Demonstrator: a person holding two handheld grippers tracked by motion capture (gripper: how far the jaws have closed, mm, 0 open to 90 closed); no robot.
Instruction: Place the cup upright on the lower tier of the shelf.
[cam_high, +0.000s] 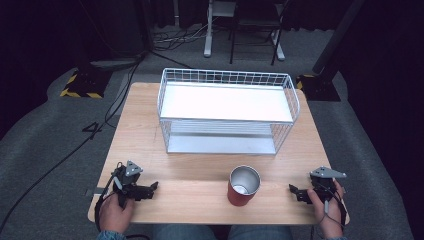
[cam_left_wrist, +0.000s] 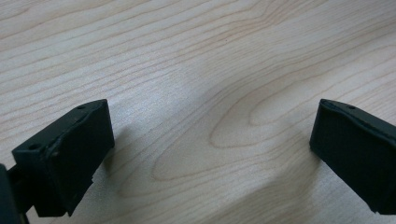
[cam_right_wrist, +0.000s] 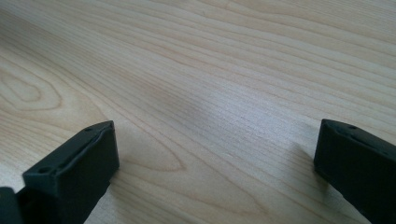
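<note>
Two tongs rest at the near edge of the wooden counter (cam_high: 145, 130), one toward each near corner, and each is held in a person's hand. The left tongs (cam_high: 152, 188) lie by the near left corner, tips pointing along the near edge toward the middle. The right tongs (cam_high: 294, 190) lie by the near right corner, tips pointing back toward the left tongs. In the left gripper view, the left tongs (cam_left_wrist: 210, 149) have their two black jaws spread wide with bare wood grain between them. In the right gripper view, the right tongs (cam_right_wrist: 215, 158) are spread just as wide over bare wood, and nothing sits between those jaws either.

Between the two tongs, close to the near edge and a little right of its middle, stands a red cup (cam_high: 243, 186). It is upright, with a silver inside and its mouth facing up. It is well apart from the left tongs and somewhat nearer the right tongs, touching neither.

Toward the far edge of the counter sits a white wire basket (cam_high: 227, 77), its long side running parallel to that edge. A white shelf panel (cam_high: 225, 102) lies across its upper part, with a lower level visible beneath through the front wires. The cup stands apart from the basket's front.
</note>
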